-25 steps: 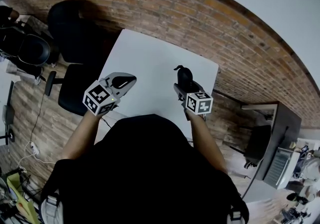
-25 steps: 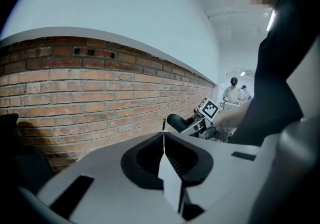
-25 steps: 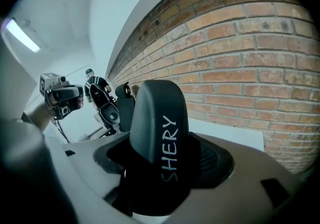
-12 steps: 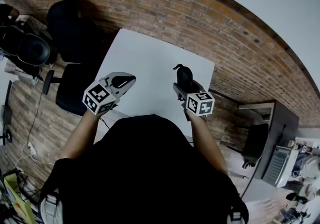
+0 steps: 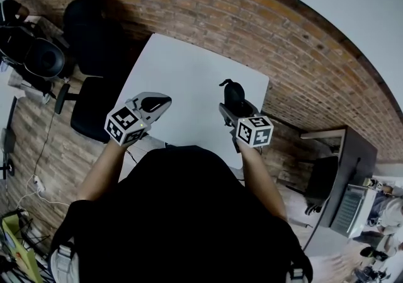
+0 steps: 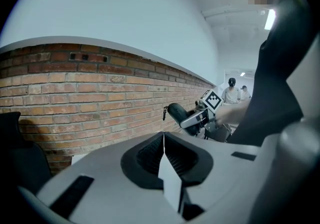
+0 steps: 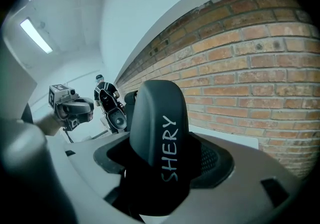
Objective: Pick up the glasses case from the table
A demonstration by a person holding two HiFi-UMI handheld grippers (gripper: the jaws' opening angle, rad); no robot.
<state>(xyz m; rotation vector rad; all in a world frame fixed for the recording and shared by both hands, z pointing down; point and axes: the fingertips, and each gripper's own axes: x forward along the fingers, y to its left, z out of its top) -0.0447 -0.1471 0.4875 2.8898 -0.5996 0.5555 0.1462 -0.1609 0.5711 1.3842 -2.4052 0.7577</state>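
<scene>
My right hand-held gripper [image 5: 232, 110] pinches the glasses case [image 7: 156, 123], a smooth, matte black shell with a rounded end. It stands upright between the ribbed black pads [image 7: 216, 160], over the flat white worktop [image 5: 182, 77]. White lettering on it reads "SHERY". My left hand-held gripper [image 6: 164, 155] has its jaws pressed together. A rough red brick wall [image 7: 260, 68] stands beyond.

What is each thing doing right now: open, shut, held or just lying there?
Case: shut, gripped in the right gripper, up off the table.
Right gripper: shut on the case.
Left gripper: shut, with nothing in it.
Table: white top, nothing seen lying on it.
</scene>
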